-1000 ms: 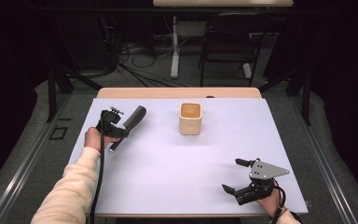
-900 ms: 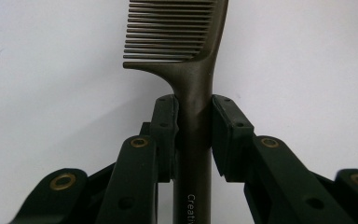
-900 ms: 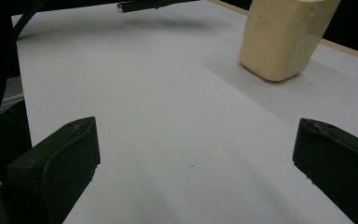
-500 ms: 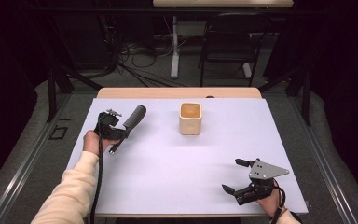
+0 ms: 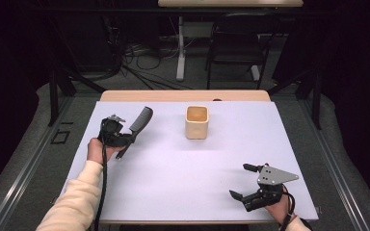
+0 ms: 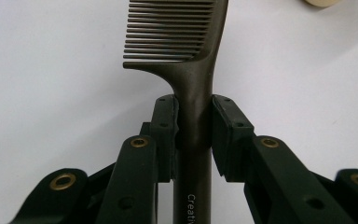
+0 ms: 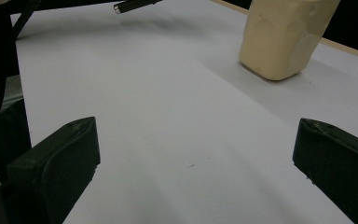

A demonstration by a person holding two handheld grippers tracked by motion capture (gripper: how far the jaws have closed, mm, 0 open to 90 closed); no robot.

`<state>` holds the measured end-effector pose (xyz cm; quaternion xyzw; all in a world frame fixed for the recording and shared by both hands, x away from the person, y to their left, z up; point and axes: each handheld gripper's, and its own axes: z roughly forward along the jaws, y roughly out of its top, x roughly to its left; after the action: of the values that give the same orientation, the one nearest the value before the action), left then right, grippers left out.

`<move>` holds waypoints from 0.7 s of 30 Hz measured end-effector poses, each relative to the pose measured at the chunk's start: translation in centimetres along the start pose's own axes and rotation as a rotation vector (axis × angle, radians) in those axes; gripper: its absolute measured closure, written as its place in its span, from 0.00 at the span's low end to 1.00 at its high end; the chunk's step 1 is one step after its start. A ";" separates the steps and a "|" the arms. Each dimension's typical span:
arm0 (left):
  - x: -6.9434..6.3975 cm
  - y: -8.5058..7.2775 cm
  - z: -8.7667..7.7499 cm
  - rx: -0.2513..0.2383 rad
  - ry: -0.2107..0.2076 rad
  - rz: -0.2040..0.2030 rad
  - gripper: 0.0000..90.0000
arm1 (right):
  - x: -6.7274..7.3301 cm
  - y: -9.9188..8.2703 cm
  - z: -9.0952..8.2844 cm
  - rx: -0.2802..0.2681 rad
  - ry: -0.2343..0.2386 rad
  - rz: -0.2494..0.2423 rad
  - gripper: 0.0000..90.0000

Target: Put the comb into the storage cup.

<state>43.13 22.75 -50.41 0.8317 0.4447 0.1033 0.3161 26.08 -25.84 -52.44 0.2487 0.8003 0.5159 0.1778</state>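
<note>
Left gripper [image 5: 125, 134] clamped on the comb [image 6: 193, 93] at the handle neck just below the teeth, near the table's [image 5: 173, 192] far-left corner; likely light, stiff, slick plastic, so handle grip beats teeth. Right gripper [image 5: 245, 183] spread wide, empty, near-right corner; cup [image 5: 196, 122] mid-far edge

Black chair [image 5: 233, 50], tangled cables [image 5: 135, 62] on floor beyond table.

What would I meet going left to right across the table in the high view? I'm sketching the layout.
Left gripper shut on the comb → cream cup → right gripper, jaws open, at the near right.
</note>
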 end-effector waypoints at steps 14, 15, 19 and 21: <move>-0.4 -0.6 -0.4 -0.091 -0.005 -0.015 0.80 | 0.0 0.0 0.1 0.000 -0.001 0.001 0.00; -0.4 -0.6 -0.4 -0.091 -0.005 -0.015 0.80 | 0.0 0.0 0.1 0.000 -0.001 0.001 0.00; -0.5 -0.6 -0.4 -0.102 -0.004 -0.015 0.80 | 0.0 0.0 0.1 0.001 -0.001 0.003 0.00; -0.6 -0.6 -0.3 -0.112 0.000 -0.012 0.80 | 0.0 0.0 0.1 0.000 -0.001 0.001 0.00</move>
<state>42.23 22.62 -50.41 0.8100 0.4432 0.1258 0.3628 26.11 -25.78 -52.47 0.2494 0.8001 0.5157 0.1781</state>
